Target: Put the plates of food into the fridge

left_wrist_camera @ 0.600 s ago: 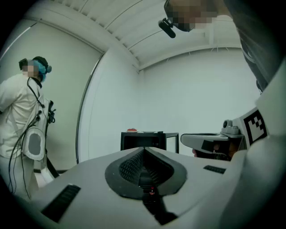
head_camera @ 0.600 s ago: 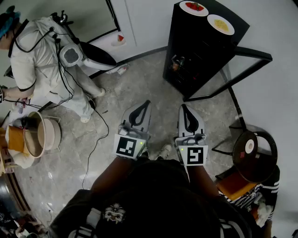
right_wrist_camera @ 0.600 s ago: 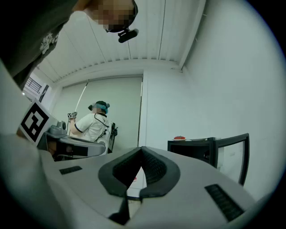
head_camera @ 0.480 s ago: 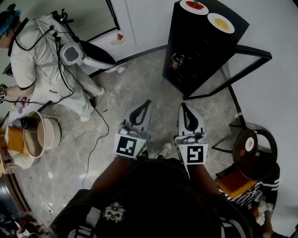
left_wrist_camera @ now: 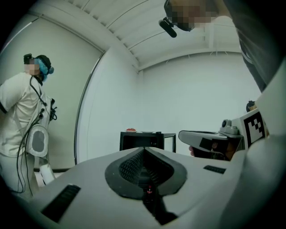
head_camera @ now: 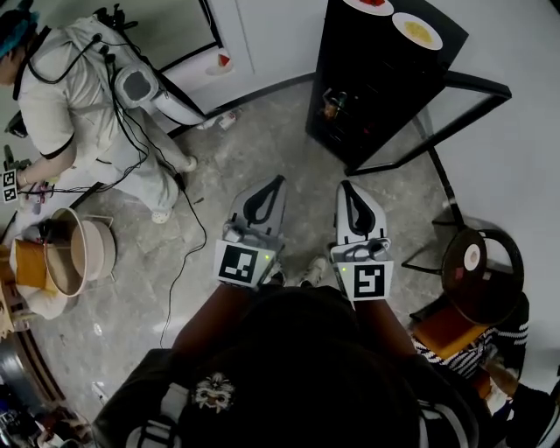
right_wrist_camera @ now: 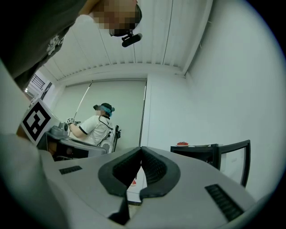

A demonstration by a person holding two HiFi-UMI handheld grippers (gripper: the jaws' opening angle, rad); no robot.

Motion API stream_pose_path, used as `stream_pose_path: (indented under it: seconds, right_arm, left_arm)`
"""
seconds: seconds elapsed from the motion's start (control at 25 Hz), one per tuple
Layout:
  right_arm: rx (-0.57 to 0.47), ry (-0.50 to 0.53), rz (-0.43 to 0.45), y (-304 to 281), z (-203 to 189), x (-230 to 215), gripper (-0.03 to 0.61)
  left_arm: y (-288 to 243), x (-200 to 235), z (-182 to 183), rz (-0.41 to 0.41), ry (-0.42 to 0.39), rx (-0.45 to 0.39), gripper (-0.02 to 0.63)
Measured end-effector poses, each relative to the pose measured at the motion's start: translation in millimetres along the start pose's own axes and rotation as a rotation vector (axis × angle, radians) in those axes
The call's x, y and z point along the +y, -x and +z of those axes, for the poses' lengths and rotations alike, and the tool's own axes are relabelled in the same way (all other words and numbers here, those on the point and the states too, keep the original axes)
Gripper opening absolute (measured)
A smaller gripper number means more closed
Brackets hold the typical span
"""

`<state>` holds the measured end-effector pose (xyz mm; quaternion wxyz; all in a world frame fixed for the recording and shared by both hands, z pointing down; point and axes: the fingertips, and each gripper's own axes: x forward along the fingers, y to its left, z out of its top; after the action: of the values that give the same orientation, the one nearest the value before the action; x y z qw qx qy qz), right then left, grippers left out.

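- head view: both tongs sit low in front of the person's body, side by side, noses aimed toward the black mini fridge (head_camera: 376,79). the left gripper (head_camera: 277,180) and right gripper (head_camera: 345,186) are both pinched fully together with nothing in them.
- left gripper view backs that up. the ribbed pads (left_wrist_camera: 129,165) meet at the tip with only air past them. right gripper view is the same, pads (right_wrist_camera: 156,167) touching and nothing caught.
- the plate with red food (head_camera: 368,3) and the plate with yellow food (head_camera: 417,31) sit side by side on top of the fridge, not inside it. the red one is cut off by the top edge of the frame.
- the bit that matters: the plates are ahead and off to the right of both tongs, well apart from them and higher up. the right gripper is the nearer one, and the yellow plate is on its side. the plates are round, so there's no long axis to line up with.
- the fridge door (head_camera: 455,114) stands swung open to the right, so the way in looks clear. my guess is the person has to walk up and open the jaws before taking a rim.
- writing: no brand or label i can read. the only print is the black-and-white square markers on the left cube (head_camera: 242,265) and the right cube (head_camera: 367,282), plus tiny marker tags (head_camera: 9,184) by the hand of the person in white (head_camera: 79,105).
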<state>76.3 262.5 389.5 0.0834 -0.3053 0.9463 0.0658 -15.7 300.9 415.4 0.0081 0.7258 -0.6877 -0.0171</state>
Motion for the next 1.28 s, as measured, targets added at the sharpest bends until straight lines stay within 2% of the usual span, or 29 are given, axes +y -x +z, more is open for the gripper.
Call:
stream_pose_path:
  seconds: [0.4, 0.6, 0.8, 0.96, 1.16, 1.28]
  right_arm:
    - [-0.002, 0.024, -0.016, -20.2, 7.6, 21.6, 0.025]
    - [-0.009, 0.008, -0.077, -29.9, 6.0, 29.9, 0.025]
    - [-0.006, 0.006, -0.093, -37.8, 4.7, 38.3, 0.024]
    - [-0.022, 0.004, -0.104, -43.2, 8.2, 33.2, 0.023]
    - [-0.034, 0.007, -0.118, -32.9, -12.4, 7.1, 0.025]
    - [-0.028, 0.006, -0.116, -46.8, -9.9, -5.3, 0.025]
  left_arm:
    - [4.3, 19.3, 13.1, -0.051, 0.003, -0.043, 0.021]
    - [3.5, 30.2, 19.5, -0.101, -0.002, -0.056, 0.021]
    - [2.6, 39.1, 24.9, -0.128, -0.003, -0.065, 0.021]
    - [-5.0, 43.9, 20.8, -0.133, -0.001, -0.055, 0.021]
    - [-21.8, 32.4, -3.8, -0.127, -0.029, -0.038, 0.021]
    - [-38.4, 36.4, 1.5, -0.124, -0.029, -0.027, 0.021]
